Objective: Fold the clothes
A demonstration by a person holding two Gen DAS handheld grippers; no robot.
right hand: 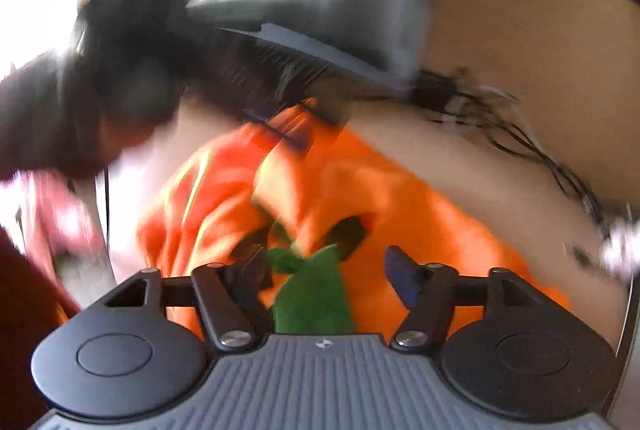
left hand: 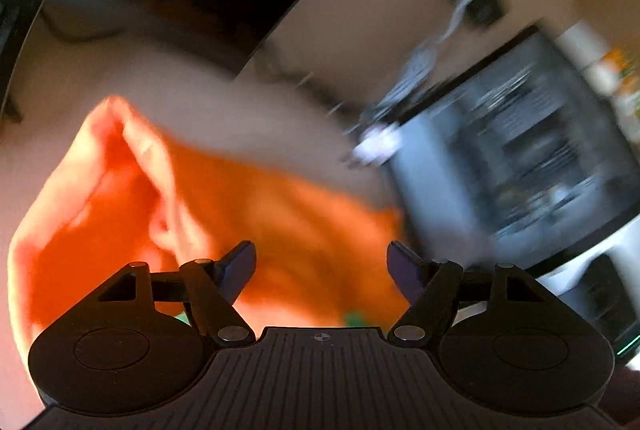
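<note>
Your left gripper [left hand: 321, 266] and right gripper [right hand: 324, 272] hover, fingers spread and gripping nothing, above the crumpled orange garment [right hand: 360, 198], positioned for reaching its edges.

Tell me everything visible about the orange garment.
The orange garment looks like soft fleece, with a green part and dark patches on it. It lies crumpled, with raised folds, on a pale surface. Both grippers are above it with jaws open, and neither grips it. The pictures are blurred, so finer details cannot be told.
</note>
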